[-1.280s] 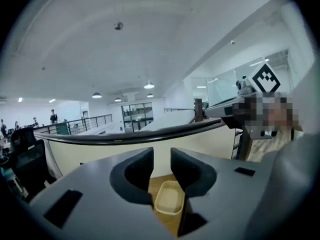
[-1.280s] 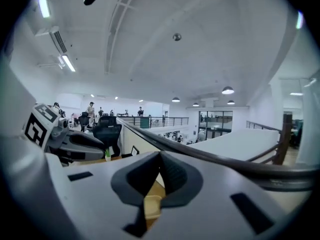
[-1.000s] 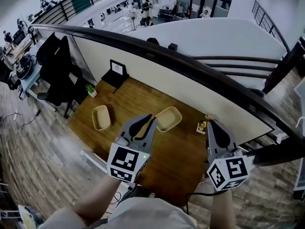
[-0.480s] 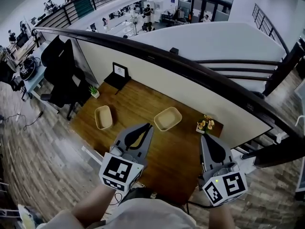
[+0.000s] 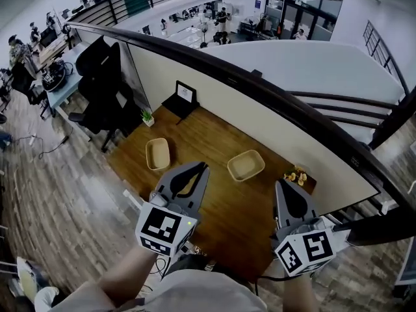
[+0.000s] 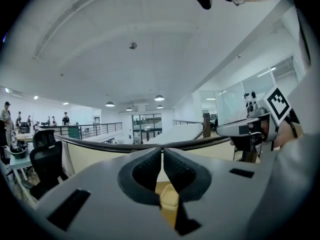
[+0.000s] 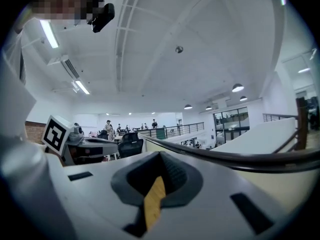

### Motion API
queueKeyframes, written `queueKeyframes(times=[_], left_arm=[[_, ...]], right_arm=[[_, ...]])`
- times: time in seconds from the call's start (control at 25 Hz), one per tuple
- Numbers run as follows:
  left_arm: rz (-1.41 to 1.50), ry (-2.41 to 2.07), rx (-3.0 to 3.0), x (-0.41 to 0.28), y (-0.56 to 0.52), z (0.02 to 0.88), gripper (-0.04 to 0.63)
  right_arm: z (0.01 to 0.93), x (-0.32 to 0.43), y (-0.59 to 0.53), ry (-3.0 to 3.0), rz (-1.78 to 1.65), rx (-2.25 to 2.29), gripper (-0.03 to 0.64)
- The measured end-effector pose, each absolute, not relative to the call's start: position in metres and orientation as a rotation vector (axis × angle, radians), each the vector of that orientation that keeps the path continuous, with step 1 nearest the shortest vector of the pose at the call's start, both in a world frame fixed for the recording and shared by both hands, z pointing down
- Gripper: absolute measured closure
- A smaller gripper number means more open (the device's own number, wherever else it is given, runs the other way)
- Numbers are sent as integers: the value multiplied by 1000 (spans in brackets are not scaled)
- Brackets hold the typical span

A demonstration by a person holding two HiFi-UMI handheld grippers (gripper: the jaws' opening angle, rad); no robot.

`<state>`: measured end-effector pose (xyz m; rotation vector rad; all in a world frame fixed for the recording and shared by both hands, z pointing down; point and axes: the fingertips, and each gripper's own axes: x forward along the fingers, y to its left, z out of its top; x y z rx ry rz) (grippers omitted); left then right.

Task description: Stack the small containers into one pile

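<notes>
Two shallow beige containers lie apart on the wooden table (image 5: 214, 207): one (image 5: 158, 154) at the left, the other (image 5: 246, 165) near the middle. My left gripper (image 5: 204, 166) hovers over the table's near part, shut and holding nothing, its tip between the two containers and nearer me. In the left gripper view the jaws (image 6: 162, 151) meet at the tips, and a beige container (image 6: 170, 198) shows below them. My right gripper (image 5: 283, 183) hangs to the right of the middle container, shut and holding nothing. In the right gripper view its jaws (image 7: 161, 156) are closed over a strip of table.
A small yellow ornament (image 5: 298, 175) stands at the table's far right corner. A little potted plant (image 5: 148, 117) and a black framed sign (image 5: 182, 98) are at the far left. A cream partition with a dark rail (image 5: 260, 90) backs the table. A black chair (image 5: 104, 83) stands to the left.
Both grippers have drawn back toward me, away from the containers. The view has swung, so the table and containers sit further right in the picture. The containers themselves have not moved.
</notes>
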<state>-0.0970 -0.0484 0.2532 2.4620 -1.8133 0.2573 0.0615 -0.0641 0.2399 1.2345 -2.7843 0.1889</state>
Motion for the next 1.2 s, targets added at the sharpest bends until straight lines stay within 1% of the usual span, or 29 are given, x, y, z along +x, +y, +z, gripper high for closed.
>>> queueKeyframes(times=[0.28, 0.48, 0.52, 0.6, 0.68, 0.76, 0.92, 1.2], left_arm=[[293, -2030, 2255, -192, -42, 267, 578], [313, -2121, 2102, -257, -41, 284, 577], [325, -2132, 2074, -270, -40, 289, 570], [357, -2139, 2020, -293, -40, 301, 525], [384, -2127, 1969, -314, -42, 317, 468], [361, -2119, 1907, -336, -44, 333, 441], [257, -2112, 1775, -377, -50, 370, 418], [256, -2037, 1646, -418, -76, 460, 403]], right_arm=[[243, -20, -87, -2833, 184, 1109, 609], [256, -87, -106, -2861, 252, 997, 519], [261, -100, -110, -2862, 266, 977, 494], [271, -126, -118, -2860, 292, 939, 451], [283, -150, -127, -2853, 306, 918, 446], [299, -174, -135, -2838, 322, 901, 446], [346, -224, -148, -2783, 366, 824, 443], [445, -286, -171, -2651, 403, 745, 440]])
